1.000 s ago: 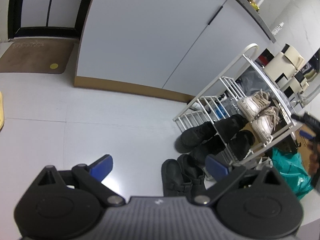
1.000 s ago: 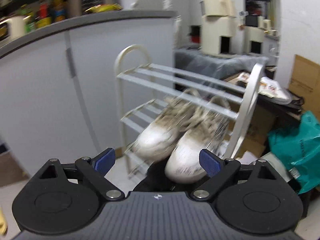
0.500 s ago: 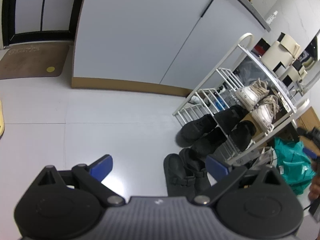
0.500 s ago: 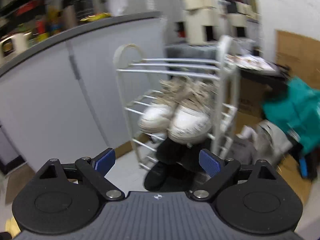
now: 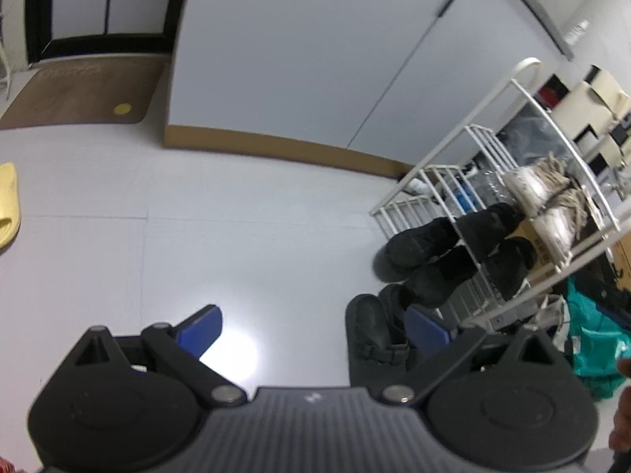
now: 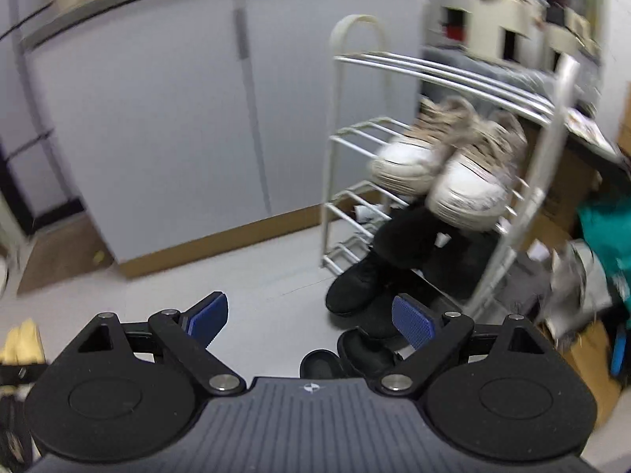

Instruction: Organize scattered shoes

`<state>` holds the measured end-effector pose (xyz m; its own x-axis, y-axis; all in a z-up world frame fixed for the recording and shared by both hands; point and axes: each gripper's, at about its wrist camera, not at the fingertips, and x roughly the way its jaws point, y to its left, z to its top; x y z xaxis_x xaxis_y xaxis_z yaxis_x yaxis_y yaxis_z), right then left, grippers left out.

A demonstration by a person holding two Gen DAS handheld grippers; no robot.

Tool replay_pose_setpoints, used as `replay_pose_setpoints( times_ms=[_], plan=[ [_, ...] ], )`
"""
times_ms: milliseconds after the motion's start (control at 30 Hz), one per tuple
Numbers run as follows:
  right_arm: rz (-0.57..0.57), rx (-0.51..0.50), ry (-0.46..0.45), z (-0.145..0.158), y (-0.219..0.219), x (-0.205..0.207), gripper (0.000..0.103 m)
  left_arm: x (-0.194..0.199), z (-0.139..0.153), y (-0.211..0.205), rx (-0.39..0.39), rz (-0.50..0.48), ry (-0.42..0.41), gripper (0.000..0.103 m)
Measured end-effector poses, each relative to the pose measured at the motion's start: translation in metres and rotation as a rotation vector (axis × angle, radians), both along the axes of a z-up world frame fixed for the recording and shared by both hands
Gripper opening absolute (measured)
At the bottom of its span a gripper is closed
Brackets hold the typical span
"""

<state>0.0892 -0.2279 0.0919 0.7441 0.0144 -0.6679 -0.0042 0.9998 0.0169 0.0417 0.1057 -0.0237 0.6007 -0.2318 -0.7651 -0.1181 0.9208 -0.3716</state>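
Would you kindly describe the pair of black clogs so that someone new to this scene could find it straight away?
Start at the white wire shoe rack beside the grey cabinet. On the floor at its foot, nearest the camera, lie the black clogs, side by side. Unlike the white laced sneakers and the black sneakers on the rack, they are laceless, with a buckled strap, and off the rack.

You see: white rack [image 5: 489, 146] | white sneakers [image 6: 445, 175] | black clogs [image 5: 374, 331] | yellow slipper [image 5: 8, 205] | brown mat [image 5: 83, 94] | teal bag [image 5: 591, 339]
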Motion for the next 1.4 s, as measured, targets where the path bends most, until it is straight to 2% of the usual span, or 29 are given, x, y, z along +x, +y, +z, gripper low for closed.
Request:
replay_pose_setpoints(
  times_ms=[67,200,333,500,633,900,1033,1133,1400],
  plan=[
    [0.051,0.030,0.028,-0.002,0.007,0.001,0.094,-0.002,0.001,0.002,-0.005,0.015,-0.006,0.101],
    [0.076,0.057,0.039,-0.001,0.007,-0.002,0.094,-0.004,0.001,0.004,-0.016,0.040,-0.011,0.100],
    [0.075,0.055,0.034,0.003,0.004,-0.005,0.094,0.001,-0.003,0.005,0.063,0.073,-0.013,0.101],
    [0.063,0.062,0.058,0.000,-0.007,0.001,0.094,0.004,-0.008,0.005,0.087,0.069,0.002,0.101],
    [0.067,0.045,0.115,-0.012,-0.013,0.008,0.094,0.005,-0.010,0.002,0.088,0.063,0.012,0.101],
    [0.084,-0.003,0.144,-0.024,-0.010,0.012,0.094,0.006,-0.009,-0.006,0.075,0.044,0.006,0.101],
    [0.141,-0.026,0.148,-0.029,-0.003,0.015,0.094,0.008,-0.011,-0.009,0.102,0.026,0.004,0.100],
    [0.170,-0.031,0.157,-0.033,0.000,0.018,0.094,0.010,-0.013,-0.006,0.084,0.032,0.016,0.101],
    [0.182,-0.105,0.239,-0.063,0.009,0.036,0.094,0.012,-0.015,-0.004,0.072,0.040,0.025,0.100]
  ],
)
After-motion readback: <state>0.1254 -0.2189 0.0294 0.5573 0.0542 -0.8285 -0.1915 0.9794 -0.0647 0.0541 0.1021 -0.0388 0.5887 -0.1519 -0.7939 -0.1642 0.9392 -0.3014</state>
